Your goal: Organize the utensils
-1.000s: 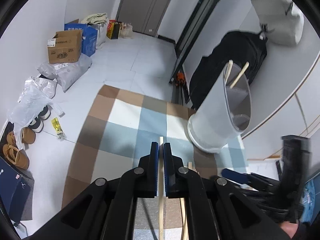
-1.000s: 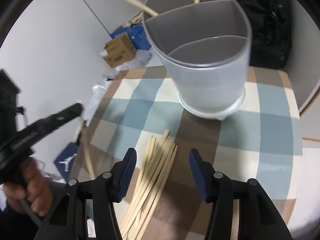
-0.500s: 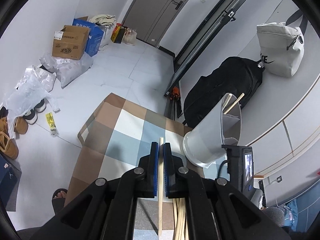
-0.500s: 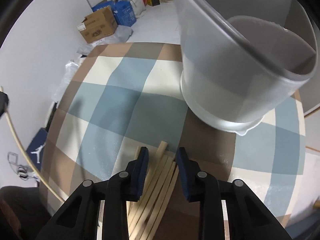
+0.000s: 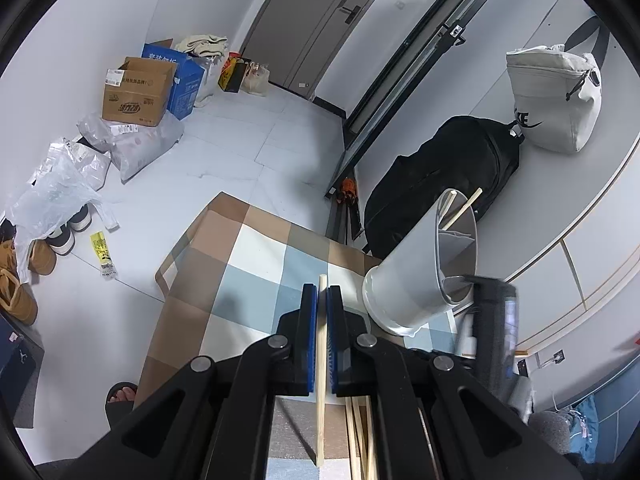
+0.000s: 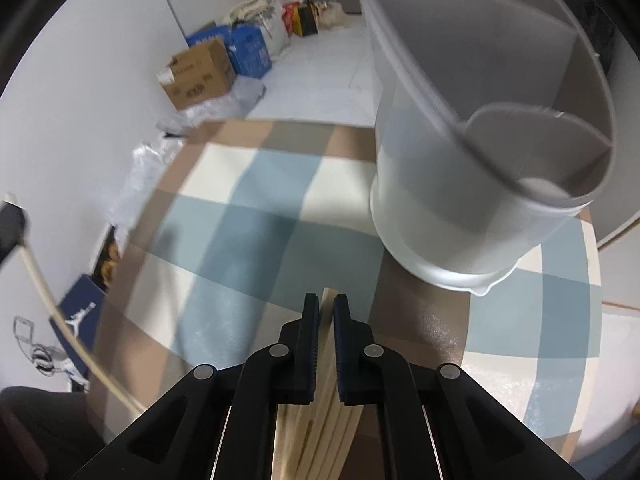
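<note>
Evidently each gripper is clamped on one chopstick, left (image 5: 322,300) lifting its stick (image 5: 321,380) and right (image 6: 327,312) pinching one from the pile (image 6: 320,432), bound for the holder (image 6: 480,184).

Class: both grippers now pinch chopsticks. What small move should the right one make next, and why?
Probably lift. The right gripper has shut on a chopstick from the pile on the cloth, and the holder stands just beyond, so raising it clear comes first.
</note>
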### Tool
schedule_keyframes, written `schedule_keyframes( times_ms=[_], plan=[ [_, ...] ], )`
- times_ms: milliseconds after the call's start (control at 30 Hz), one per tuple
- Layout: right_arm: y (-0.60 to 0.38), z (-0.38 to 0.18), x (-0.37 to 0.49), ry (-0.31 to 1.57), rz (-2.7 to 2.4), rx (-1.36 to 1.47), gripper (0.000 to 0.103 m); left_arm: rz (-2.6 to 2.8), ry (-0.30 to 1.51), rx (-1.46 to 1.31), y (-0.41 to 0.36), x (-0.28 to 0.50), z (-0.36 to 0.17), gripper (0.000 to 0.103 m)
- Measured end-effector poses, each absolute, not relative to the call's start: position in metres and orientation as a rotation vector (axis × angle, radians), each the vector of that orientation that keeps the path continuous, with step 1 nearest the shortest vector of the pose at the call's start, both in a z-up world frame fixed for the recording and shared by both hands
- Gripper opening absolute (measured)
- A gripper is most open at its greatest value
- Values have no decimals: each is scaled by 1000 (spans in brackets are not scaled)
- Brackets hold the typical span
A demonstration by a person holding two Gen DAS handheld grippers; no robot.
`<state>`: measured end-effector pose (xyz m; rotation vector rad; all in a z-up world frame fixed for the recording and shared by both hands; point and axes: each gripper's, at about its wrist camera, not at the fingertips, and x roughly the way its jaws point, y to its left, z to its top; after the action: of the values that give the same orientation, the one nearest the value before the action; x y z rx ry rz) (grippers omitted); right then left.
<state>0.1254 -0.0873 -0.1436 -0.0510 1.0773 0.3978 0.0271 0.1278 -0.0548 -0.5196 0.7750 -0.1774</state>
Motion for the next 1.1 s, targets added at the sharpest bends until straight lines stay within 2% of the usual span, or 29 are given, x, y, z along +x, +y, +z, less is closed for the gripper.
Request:
schedule_keyframes(
  times_ms=[500, 567, 700, 833, 1100],
  plan=[
    [-123, -49, 69, 750, 518, 56, 5, -248, 690, -378, 101, 8, -20, 1],
    [-133, -38, 60, 718, 528, 49, 0, -261, 680, -357, 95, 6, -11, 1],
    [-145, -26, 52, 676, 549, 56, 0, -277, 657, -316, 82, 3, 8, 1],
    [-157, -30, 52, 695, 568, 80, 0, -273, 640, -288, 75, 3, 20, 1],
    [-137, -92, 72, 945, 627, 115, 4, -227, 674, -305, 86, -3, 4, 1]
  ],
)
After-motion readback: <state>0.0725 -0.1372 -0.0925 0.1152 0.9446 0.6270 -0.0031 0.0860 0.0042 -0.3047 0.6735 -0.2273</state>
